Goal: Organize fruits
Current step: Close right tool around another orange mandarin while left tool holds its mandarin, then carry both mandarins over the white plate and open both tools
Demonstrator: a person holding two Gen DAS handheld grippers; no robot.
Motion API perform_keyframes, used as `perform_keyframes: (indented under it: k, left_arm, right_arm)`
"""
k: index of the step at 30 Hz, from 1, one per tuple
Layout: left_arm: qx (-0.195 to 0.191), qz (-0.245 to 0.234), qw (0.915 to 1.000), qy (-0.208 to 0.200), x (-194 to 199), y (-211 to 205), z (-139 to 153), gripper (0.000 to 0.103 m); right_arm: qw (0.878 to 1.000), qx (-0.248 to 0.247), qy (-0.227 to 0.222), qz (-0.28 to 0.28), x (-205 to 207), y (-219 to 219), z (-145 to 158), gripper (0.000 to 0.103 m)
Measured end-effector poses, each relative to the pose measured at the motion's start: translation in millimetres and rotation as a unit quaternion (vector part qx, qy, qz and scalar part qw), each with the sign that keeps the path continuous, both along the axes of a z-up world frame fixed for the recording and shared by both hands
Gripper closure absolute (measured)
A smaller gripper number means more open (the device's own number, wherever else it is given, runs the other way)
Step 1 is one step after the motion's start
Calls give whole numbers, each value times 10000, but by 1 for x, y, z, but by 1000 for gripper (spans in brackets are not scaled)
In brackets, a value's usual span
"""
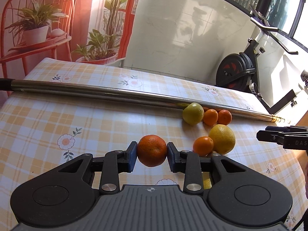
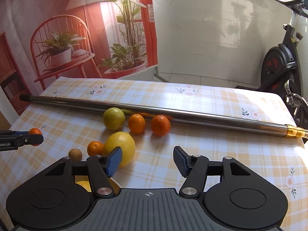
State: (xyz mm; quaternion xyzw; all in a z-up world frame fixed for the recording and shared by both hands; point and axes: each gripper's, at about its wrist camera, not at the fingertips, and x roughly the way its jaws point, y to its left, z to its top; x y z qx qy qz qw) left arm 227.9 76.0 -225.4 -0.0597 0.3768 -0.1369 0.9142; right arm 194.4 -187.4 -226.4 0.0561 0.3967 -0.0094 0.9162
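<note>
Fruits sit on a table covered with a yellow checked cloth (image 2: 192,154). One dark orange mandarin (image 1: 151,150) is pinched between the blue pads of the left gripper (image 1: 151,155), lifted above the cloth. Beside a long metal pole (image 2: 173,113) lie a green citrus (image 2: 114,118) and two small oranges (image 2: 136,123); nearer sit a large yellow citrus (image 2: 120,147), another small orange (image 2: 94,147) and a small brown fruit (image 2: 75,154). The right gripper (image 2: 147,160) hovers with its jaws spread wide, holding nothing.

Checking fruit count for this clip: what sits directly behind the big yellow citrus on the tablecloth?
Behind the big yellow citrus, a green-yellow fruit and two small oranges line up against the metal pole. Anything hidden close behind the citrus cannot be seen.
</note>
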Motion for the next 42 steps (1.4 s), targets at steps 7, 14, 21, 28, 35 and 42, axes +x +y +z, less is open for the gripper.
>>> perform_keyframes:
  k: [7, 14, 21, 28, 35, 42]
  left_arm:
    - [-143, 92, 9987, -486, -1, -2, 34, 68]
    - [-88, 121, 9986, -499, -6, -8, 32, 68]
    - [-115, 202, 9990, -374, -5, -1, 25, 68]
    - [-154, 217, 9994, -224, -5, 3, 19, 68]
    - [-250, 177, 9994, -151, -11, 0, 16, 68]
    - [-219, 45, 9997, -132, -24, -8, 19, 68]
  right_arm:
    - [9992, -308, -227, 87, 21, -14, 5, 54]
    - [9975, -257, -260, 612, 54, -8, -4, 62]
    - [9925, -548, 81, 1087, 98, 18, -24, 68]
    - [9883, -776, 453, 1235, 124, 32, -48, 69]
    - [9863, -817, 660, 1268, 132, 35, -58, 72]
    - [9913, -587, 326, 1129, 111, 28, -38, 73]
